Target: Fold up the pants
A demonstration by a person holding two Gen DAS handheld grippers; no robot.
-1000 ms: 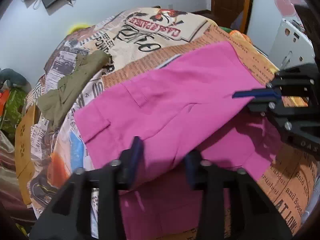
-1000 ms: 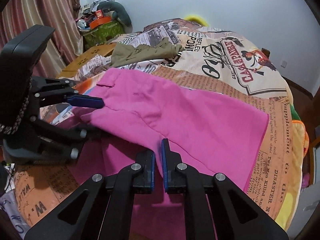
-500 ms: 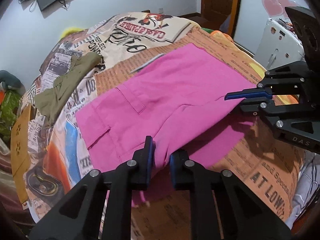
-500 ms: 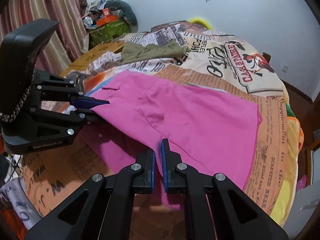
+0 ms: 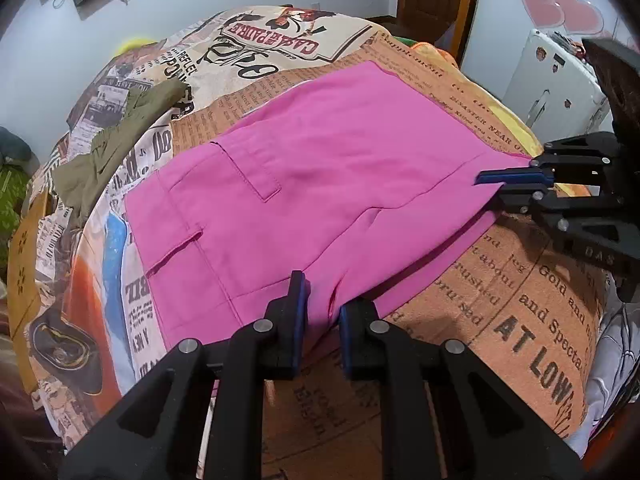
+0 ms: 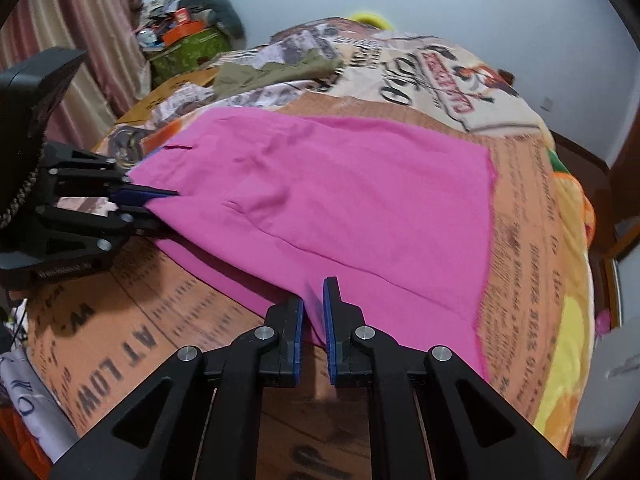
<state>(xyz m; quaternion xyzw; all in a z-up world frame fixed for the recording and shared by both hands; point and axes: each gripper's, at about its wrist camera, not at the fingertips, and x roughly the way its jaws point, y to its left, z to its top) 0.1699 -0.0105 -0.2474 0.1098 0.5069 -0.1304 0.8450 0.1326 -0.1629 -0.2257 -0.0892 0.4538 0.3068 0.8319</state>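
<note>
Both claws pinch flat pink pants (image 5: 320,168) (pockets up).

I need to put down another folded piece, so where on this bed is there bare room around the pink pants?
Free: the printed bedspread on the near side of the pink pants, between both tongs, and the far stretch with the red banner print. Crowded: the left side in the left view, where the olive garment lies close to the pants.
</note>
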